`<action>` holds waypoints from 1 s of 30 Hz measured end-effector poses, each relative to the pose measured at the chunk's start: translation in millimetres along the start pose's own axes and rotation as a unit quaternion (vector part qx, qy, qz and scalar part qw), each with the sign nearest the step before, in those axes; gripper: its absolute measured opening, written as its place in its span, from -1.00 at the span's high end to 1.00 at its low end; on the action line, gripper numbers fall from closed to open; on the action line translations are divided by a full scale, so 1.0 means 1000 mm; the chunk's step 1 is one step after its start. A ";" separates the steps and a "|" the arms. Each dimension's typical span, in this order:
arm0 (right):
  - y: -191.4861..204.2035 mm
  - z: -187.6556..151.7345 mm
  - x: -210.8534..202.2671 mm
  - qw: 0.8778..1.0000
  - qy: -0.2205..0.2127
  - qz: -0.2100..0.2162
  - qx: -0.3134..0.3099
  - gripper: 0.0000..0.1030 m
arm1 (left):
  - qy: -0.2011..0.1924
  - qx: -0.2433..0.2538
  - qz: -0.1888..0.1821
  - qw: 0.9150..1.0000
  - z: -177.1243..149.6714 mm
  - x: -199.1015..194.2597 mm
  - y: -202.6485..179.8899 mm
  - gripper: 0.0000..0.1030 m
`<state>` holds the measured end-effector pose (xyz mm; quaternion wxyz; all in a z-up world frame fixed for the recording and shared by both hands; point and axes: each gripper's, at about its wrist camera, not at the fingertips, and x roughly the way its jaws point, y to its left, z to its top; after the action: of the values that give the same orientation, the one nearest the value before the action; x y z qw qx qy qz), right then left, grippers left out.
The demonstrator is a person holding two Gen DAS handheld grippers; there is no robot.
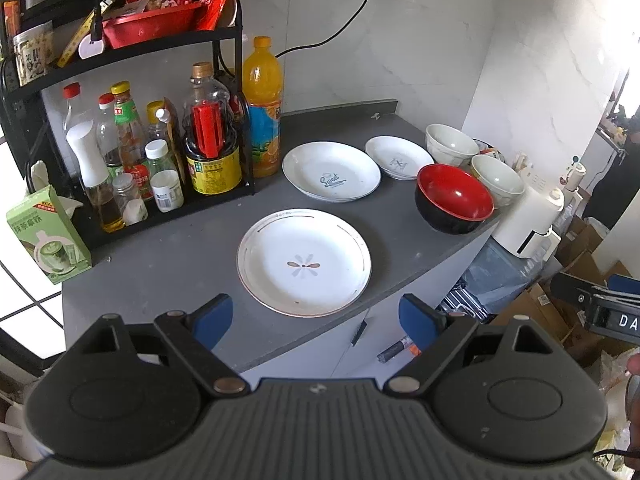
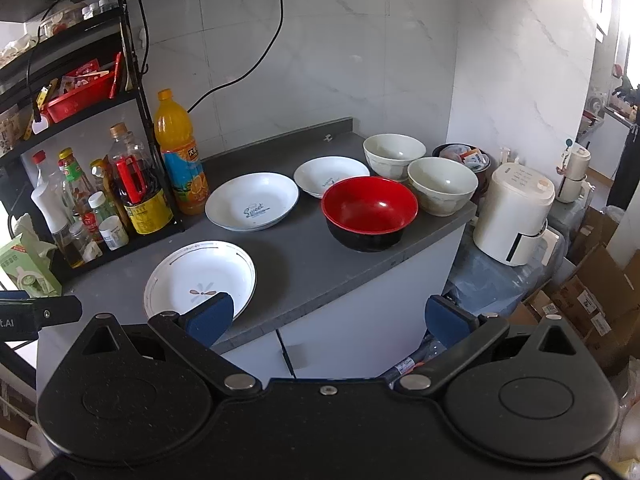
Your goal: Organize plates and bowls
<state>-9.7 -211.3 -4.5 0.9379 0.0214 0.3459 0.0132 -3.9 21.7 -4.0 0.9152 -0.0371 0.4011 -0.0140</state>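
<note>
- The left gripper [image 1: 316,318] fills the bottom of its frame; it is black, with two round flat bumps, one at each lower corner
- Its two fingers [image 1: 212,316] have blue pads at the tips; black bars join them to the body with round silver pins
- The middle of the body has thin ribbed lines and one small screw
- The right gripper [image 2: 340,316] looks the same; at the right edge of the left view its black side carries white letters "DA"
</note>
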 end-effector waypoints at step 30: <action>-0.104 0.053 0.050 0.997 -0.009 0.080 -0.019 -1.00 | 0.018 -0.048 0.053 0.997 0.030 0.052 -0.088 -0.73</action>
<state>63.9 -315.1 -2.4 0.9372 0.0310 0.3344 0.0943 53.9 -67.7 -14.6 0.9045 -0.0594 0.4189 0.0531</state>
